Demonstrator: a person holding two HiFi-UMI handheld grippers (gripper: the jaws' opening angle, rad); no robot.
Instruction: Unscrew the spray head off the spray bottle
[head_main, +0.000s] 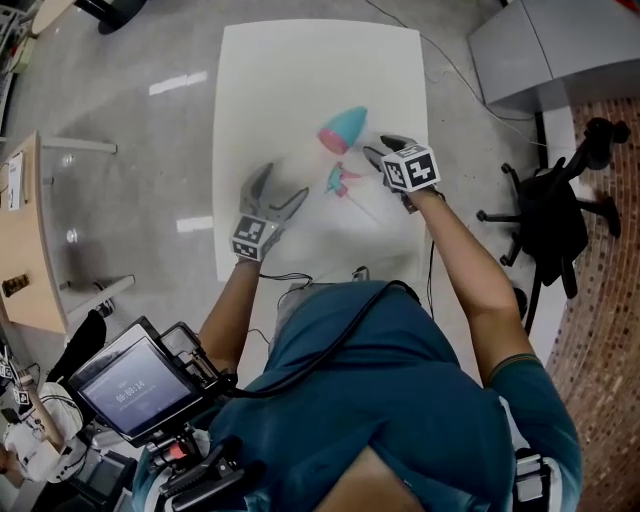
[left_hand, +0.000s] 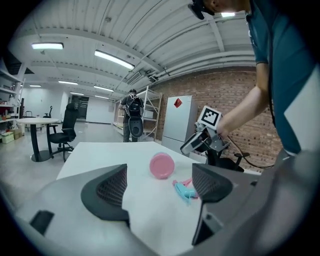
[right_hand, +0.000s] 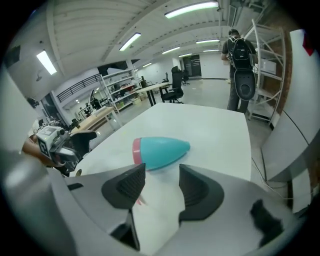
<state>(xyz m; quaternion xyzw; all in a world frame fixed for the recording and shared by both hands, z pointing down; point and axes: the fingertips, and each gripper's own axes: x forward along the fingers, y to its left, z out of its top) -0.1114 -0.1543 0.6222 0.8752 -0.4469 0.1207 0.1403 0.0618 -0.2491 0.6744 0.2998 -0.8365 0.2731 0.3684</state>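
A teal spray bottle (head_main: 343, 129) with a pink base lies on its side on the white table (head_main: 290, 70); its neck is bare. The teal and pink spray head (head_main: 340, 181) lies apart from it, nearer to me. My right gripper (head_main: 379, 151) hovers just right of both, open, with nothing between its fingers. In the right gripper view the bottle (right_hand: 160, 151) lies just beyond the open jaws (right_hand: 162, 182). My left gripper (head_main: 282, 186) stands open and empty to the left of the spray head. From its own view I see the bottle's base (left_hand: 162, 165) and the spray head (left_hand: 186, 189) ahead.
A black office chair (head_main: 550, 215) and a grey cabinet (head_main: 560, 40) stand right of the table. A wooden desk (head_main: 25, 240) is at the left. A person with a backpack (left_hand: 132, 117) stands far behind the table.
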